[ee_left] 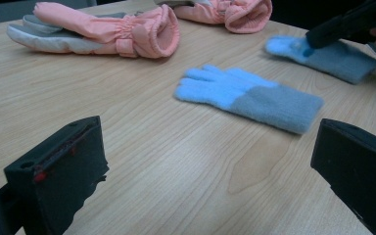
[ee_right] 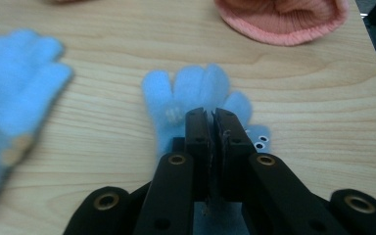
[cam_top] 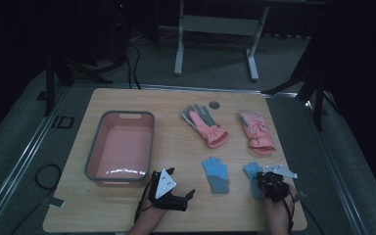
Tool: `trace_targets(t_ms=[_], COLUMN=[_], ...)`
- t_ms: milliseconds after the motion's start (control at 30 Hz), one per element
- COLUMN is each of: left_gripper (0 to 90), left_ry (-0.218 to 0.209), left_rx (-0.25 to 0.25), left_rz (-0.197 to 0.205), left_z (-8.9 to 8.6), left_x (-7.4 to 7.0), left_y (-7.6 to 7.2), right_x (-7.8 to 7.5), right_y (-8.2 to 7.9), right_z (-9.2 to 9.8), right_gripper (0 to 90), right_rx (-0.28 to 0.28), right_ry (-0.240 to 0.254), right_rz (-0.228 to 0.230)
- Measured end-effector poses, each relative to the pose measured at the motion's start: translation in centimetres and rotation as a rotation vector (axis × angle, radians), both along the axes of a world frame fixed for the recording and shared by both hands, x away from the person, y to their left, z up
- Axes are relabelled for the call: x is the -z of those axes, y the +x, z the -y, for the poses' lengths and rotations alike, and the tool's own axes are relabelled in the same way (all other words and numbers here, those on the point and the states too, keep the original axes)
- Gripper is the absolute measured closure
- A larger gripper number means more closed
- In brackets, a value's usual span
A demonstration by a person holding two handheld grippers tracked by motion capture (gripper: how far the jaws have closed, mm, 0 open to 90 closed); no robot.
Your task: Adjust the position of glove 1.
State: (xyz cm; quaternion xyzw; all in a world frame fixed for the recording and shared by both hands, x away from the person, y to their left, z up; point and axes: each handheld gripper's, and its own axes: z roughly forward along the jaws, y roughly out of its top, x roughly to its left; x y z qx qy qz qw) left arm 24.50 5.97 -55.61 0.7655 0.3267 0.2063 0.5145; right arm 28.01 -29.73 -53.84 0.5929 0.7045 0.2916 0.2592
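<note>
At the near right of the table point(cam_top: 176, 100), the right gripper point(cam_top: 263, 177) lies low over the right blue glove point(cam_top: 252, 171), jaws pinched together on its fabric (forearm entering from the near edge). The left gripper point(cam_top: 172, 185) rests near the pink tub point(cam_top: 94, 155), jaws wide apart and holding nothing, facing the other blue glove point(cam_top: 216, 174).

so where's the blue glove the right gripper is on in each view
High view: the blue glove lies near the table's front right, under the right gripper.
Left gripper view: upper right, with the right gripper on it.
Right gripper view: centre, just beyond the shut jaws.
Shared landmark: the other blue glove.
</note>
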Motion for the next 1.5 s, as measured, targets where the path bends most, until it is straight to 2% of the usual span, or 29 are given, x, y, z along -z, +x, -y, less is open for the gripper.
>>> trace_targets(t_ms=[100,133,300,400,467,500,567,600,633,667,733,767,867,933,967,1000,1133,1200,1300,1367,1500], left_gripper=[0.0,0.0,0.0,0.0,0.0,0.0,0.0,0.0,0.0,0.0,0.0,0.0,0.0,0.0,0.0,0.0,0.0,0.0,0.0,0.0,0.0], left_ry=[-0.001,-0.001,0.003,0.004,0.003,0.003,0.003,0.003,0.001,0.001,0.005,0.006,0.006,0.004,0.004,0.005,0.006,0.006,0.005,0.004,0.005], left_rx=[0.001,0.002,0.003,0.003,0.003,0.004,0.005,0.005,0.003,0.003,0.003,0.002,0.001,0.0,0.0,0.0,0.0,0.0,0.001,0.0,0.001], left_rz=[0.0,-0.001,0.002,0.003,0.003,0.004,0.004,0.004,0.005,0.005,0.005,0.004,0.004,0.004,0.003,0.003,0.003,0.003,0.002,0.001,0.001], left_z=[0.0,0.0,0.0,0.0,0.0,0.0,0.0,0.1,0.1,0.1,0.1,0.1,0.1,0.1,0.1,0.1,0.1,0.1,0.1,0.1,0.1], left_x=[0.0,0.0,0.0,0.0,0.0,0.0,0.0,0.0,0.0,0.0,0.0,0.0,0.0,0.0,0.0,0.0,0.0,0.0,0.0,0.0,0.0], left_y=[0.0,0.0,0.0,0.0,0.0,0.0,0.0,-0.1,-0.1,-0.1,0.0,0.0,0.0,0.0,0.0,0.0,-0.1,0.0,0.0,0.0,0.0], right_x=[0.2,0.8,1.0,0.6,0.0,-0.3,-0.9,-1.1,-1.1,-1.1,-0.9,-0.6,0.2,0.8,1.1,1.2,1.4,1.4,1.4,0.5,-1.8], right_y=[0.1,0.3,0.4,0.4,0.3,0.3,0.4,0.5,0.5,0.5,0.6,0.7,0.7,0.7,0.6,0.5,0.2,0.1,0.1,0.1,0.0], right_z=[0.1,0.2,0.3,0.6,0.9,1.1,1.8,2.1,2.4,2.4,3.4,3.7,4.3,4.4,4.5,4.5,3.9,3.5,3.4,3.1,2.0], right_gripper=[84.7,83.9,81.6,70.6,64.7,64.8,62.7,62.7,62.0,62.0,60.6,60.4,60.5,60.8,60.8,62.0,79.2,82.6,84.3,85.2,85.5], right_rx=[0.004,0.003,-0.001,-0.024,-0.066,-0.089,-0.214,-0.257,-0.308,-0.308,-0.422,-0.449,-0.476,-0.476,-0.476,-0.475,-0.471,-0.457,-0.438,-0.407,-0.403], right_ry=[0.005,-0.003,0.0,0.033,0.023,0.006,0.026,-0.003,-0.01,-0.01,0.006,0.023,0.015,0.01,0.022,0.025,-0.014,-0.027,-0.021,-0.029,-0.01], right_rz=[-0.007,-0.017,-0.008,-0.017,0.016,0.027,0.05,0.059,0.06,0.06,0.054,0.036,0.016,0.004,-0.001,0.009,0.034,0.041,0.042,0.061,0.117])
